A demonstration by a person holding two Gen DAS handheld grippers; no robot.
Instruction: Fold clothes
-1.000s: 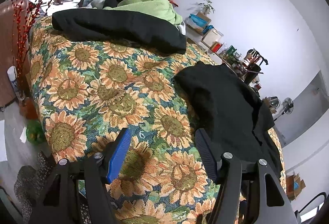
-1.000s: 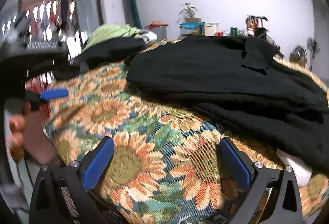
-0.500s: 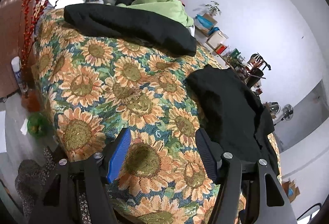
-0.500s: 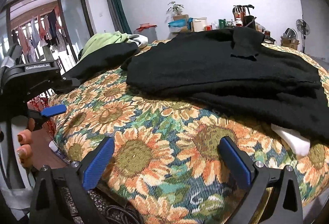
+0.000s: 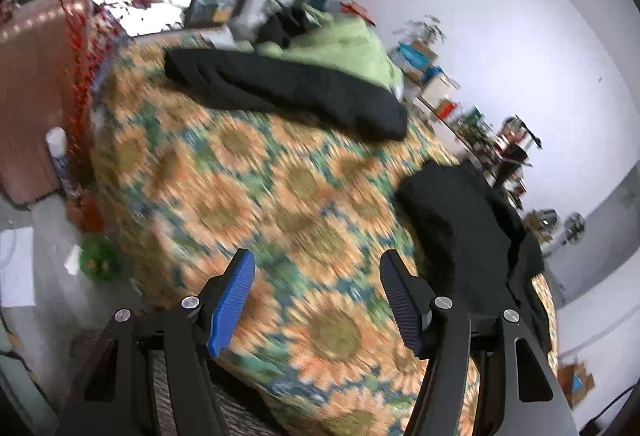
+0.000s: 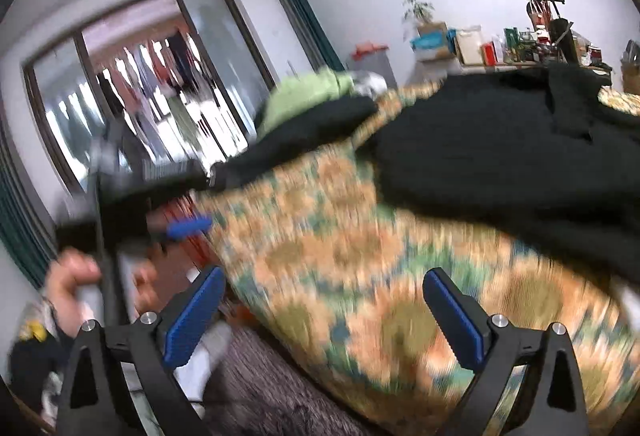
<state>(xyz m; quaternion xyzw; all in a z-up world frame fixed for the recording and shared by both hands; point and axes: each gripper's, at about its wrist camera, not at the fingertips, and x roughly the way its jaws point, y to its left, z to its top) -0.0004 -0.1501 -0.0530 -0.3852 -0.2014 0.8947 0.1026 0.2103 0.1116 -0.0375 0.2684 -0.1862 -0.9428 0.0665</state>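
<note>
Both views are smeared by motion blur, so fine detail is lost. The left tongs (image 5: 316, 276) stand wide apart with nothing between the blue pads, hanging over the near edge of a bed covered by a sunflower spread (image 5: 256, 195). The right tongs (image 6: 320, 300) are likewise spread wide and empty, above the same spread near its corner. The garment to fold, a black sweater (image 6: 500, 155), lies spread out on the bed; in the left view it (image 5: 468, 228) sits just right of the tongs, touching neither finger. A second black garment (image 5: 288, 91) lies stretched across the far end of the bed, well apart from the sweater, with a green garment (image 5: 344, 47) bunched up against it behind. In the right view a hand (image 6: 76, 284) grips the handle of the left tool at the lower left, beside the bed. A cluttered shelf (image 6: 520, 51) stands along the white wall beyond.
</note>
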